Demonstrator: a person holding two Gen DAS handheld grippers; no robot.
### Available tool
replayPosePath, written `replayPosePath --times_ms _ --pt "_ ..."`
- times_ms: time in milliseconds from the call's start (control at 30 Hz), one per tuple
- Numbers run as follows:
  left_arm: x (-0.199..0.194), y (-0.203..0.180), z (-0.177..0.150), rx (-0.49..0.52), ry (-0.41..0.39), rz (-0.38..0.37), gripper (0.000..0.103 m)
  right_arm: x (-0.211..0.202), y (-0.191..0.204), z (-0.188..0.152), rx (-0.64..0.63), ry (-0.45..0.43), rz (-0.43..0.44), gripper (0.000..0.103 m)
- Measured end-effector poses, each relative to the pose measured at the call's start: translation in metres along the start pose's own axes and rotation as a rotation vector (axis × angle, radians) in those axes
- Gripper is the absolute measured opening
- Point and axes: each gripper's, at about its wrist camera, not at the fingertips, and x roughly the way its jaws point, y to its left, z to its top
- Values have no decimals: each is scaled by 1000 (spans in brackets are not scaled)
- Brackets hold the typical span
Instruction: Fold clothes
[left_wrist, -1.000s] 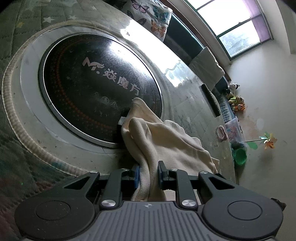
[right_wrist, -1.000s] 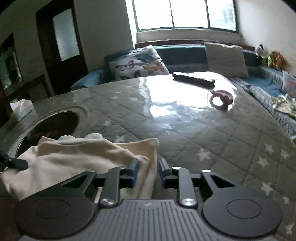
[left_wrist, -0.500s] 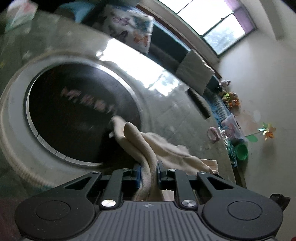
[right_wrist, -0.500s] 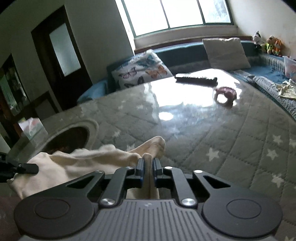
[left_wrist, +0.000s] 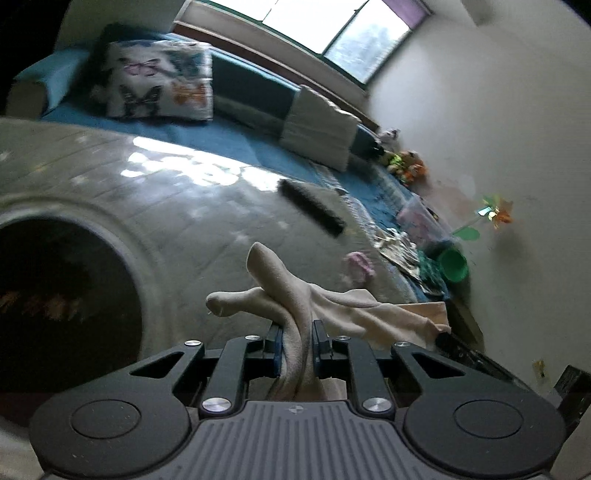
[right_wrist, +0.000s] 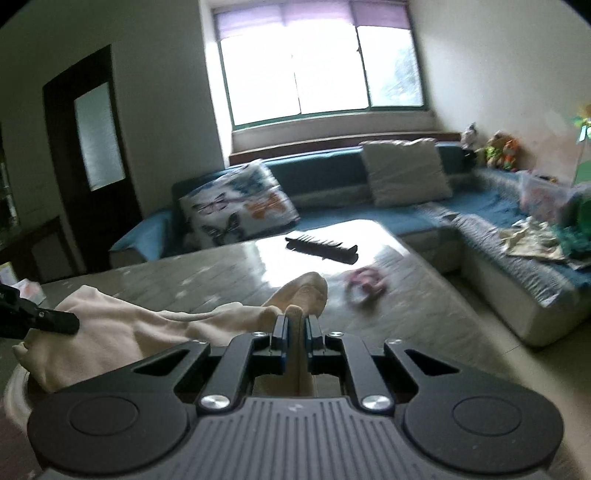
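Our left gripper (left_wrist: 297, 341) has its jaws closed narrow on a bunched fold of the cream garment (left_wrist: 354, 306), which rises between the blue-edged pads at lower centre of the left wrist view and splits into two rounded ends pointing up and left. From there the cloth stretches toward the right of the frame, where a dark tip of our right gripper (left_wrist: 448, 341) meets its far edge.

Our right gripper, seen from its own wrist camera (right_wrist: 295, 330), is likewise pinched tight on a thin fold of the same cream garment (right_wrist: 122, 325). The cloth stands up just beyond the pads at centre frame and runs away to the left, where the black finger of our left gripper (right_wrist: 44, 319) grips the other end. So we hold the garment between both tools, above the grey star-quilted table cover (right_wrist: 406, 306).

On that cover beyond the cloth lie a black comb (right_wrist: 321, 249) and a pink hair tie (right_wrist: 365, 282), near each other but apart. In the left wrist view a dark round cooktop (left_wrist: 62, 299) fills the left side. A blue sofa (right_wrist: 491, 218) with a butterfly cushion (right_wrist: 236, 208) runs behind the table under the window (right_wrist: 317, 62).
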Motion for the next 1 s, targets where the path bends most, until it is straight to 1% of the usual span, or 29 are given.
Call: replayPosePath --times_ms 167,300,433,500,567,600,700,800,900,1000 --pt "31 -14 2 41 44 -1 17 -6 -23 19 -4 -44 -75 8" --pt "55 -25 4 74 79 -2 17 0 -40 20 7 -37 -127 8" --pt "80 -35 6 106 114 -3 18 14 -59 8 30 9 -182 9" --pt "85 -36 4 130 117 22 19 21 -64 -1 28 38 -207 10" --pt "84 -33 1 152 112 41 24 28 -68 -10 26 67 -232 12" --pt "84 -33 -1 162 110 49 29 30 -70 -13 26 77 -241 12" --pt "80 -34 -4 187 101 64 31 27 -68 -17 29 75 -232 12" --pt "79 -38 -11 210 103 54 31 23 -64 -21 31 78 -206 12" --pt "81 -43 -20 255 120 50 31 17 -57 -33 23 95 -165 12" --pt "87 -46 -32 300 143 65 31 14 -56 -43 25 111 -152 12"
